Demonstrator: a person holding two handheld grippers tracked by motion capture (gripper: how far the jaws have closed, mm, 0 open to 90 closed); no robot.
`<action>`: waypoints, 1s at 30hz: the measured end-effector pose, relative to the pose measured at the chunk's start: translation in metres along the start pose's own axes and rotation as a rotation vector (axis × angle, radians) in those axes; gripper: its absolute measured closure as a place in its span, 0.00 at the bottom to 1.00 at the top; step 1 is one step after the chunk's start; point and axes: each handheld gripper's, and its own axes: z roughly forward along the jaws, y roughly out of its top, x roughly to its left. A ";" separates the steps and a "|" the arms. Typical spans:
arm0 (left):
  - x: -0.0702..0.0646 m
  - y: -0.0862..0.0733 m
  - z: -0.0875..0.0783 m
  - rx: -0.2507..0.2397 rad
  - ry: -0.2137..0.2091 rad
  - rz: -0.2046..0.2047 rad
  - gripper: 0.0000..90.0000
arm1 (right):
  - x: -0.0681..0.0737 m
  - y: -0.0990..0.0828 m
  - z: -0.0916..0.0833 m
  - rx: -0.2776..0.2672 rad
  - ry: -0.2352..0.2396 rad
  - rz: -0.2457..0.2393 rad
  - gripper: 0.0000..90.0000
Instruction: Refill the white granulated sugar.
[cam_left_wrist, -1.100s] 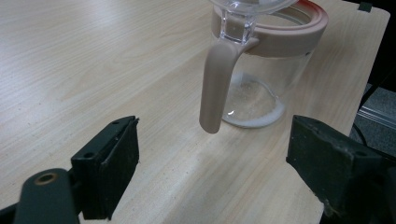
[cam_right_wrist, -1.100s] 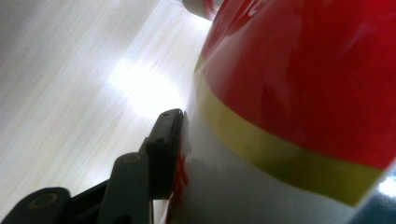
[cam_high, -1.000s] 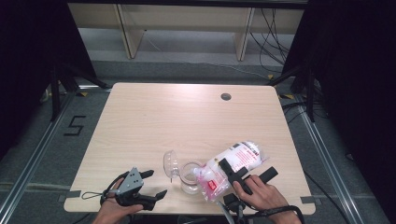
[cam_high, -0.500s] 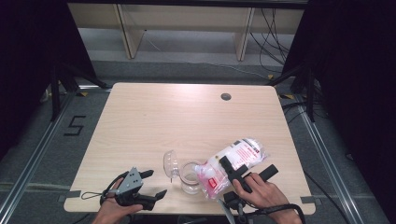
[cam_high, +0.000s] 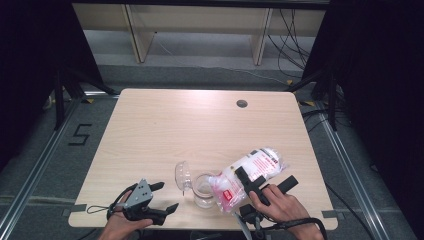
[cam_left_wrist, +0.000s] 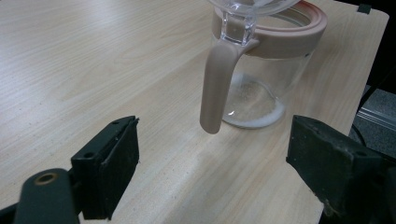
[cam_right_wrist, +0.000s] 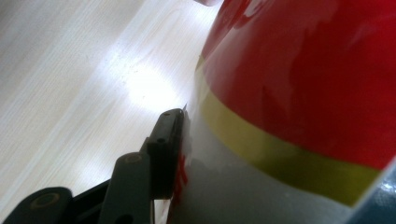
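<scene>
A clear plastic bag (cam_high: 260, 162) with a red and white label lies tilted, its lower end over a glass jar (cam_high: 202, 192) near the table's front edge. My right gripper (cam_high: 266, 176) is shut on the bag; in the right gripper view one pad (cam_right_wrist: 169, 140) presses on the bag (cam_right_wrist: 303, 93). The jar (cam_left_wrist: 261, 88) has a pink rim and a pink latch, its clear lid (cam_high: 182, 175) is swung open to the left, and a little white powder lies at its bottom. My left gripper (cam_high: 167, 196) rests open on the table left of the jar, nothing between its pads (cam_left_wrist: 114, 168).
The wooden table (cam_high: 200, 125) has a round cable hole (cam_high: 242, 103) at the back right. The jar stands close to the front edge. Dark curtains flank the table, and cables and shelf legs lie on the floor behind it.
</scene>
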 end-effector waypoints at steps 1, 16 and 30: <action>0.003 0.001 -0.001 0.009 -0.003 0.040 0.18 | 0.000 0.000 0.000 0.001 -0.001 -0.002 0.61; 0.002 0.001 -0.001 0.005 -0.001 0.031 0.18 | 0.000 -0.002 -0.002 0.005 0.000 -0.010 0.61; 0.000 0.000 0.000 0.008 0.001 0.006 0.18 | -0.001 -0.001 -0.001 0.005 0.006 -0.026 0.61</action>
